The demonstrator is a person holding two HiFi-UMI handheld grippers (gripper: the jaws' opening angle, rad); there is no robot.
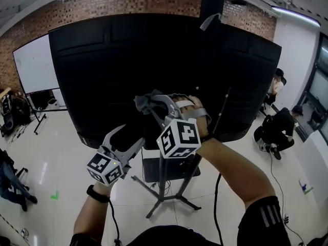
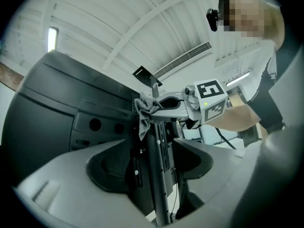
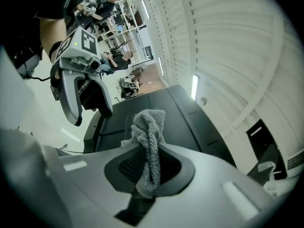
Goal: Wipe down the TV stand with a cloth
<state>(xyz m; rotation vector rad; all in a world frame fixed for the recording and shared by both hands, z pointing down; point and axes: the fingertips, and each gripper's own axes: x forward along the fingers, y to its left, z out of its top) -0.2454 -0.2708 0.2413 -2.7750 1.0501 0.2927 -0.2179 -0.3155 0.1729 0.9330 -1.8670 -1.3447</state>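
The TV's big black back panel (image 1: 102,76) fills the middle of the head view and rests on a black stand with splayed legs (image 1: 165,199). My right gripper (image 1: 154,104) is shut on a grey cloth (image 3: 149,141) and holds it against the upper part of the stand's pole; the cloth (image 2: 142,113) also hangs there in the left gripper view. My left gripper (image 1: 133,133) is open lower down. The stand's black pole (image 2: 159,189) runs between its two jaws with a gap on each side.
A whiteboard on a wheeled frame (image 1: 35,65) stands at the left by the brick wall. Two people (image 1: 274,129) are at the right, one crouching, and another person (image 1: 10,181) is at the lower left. A black cable (image 1: 218,209) hangs beside the stand.
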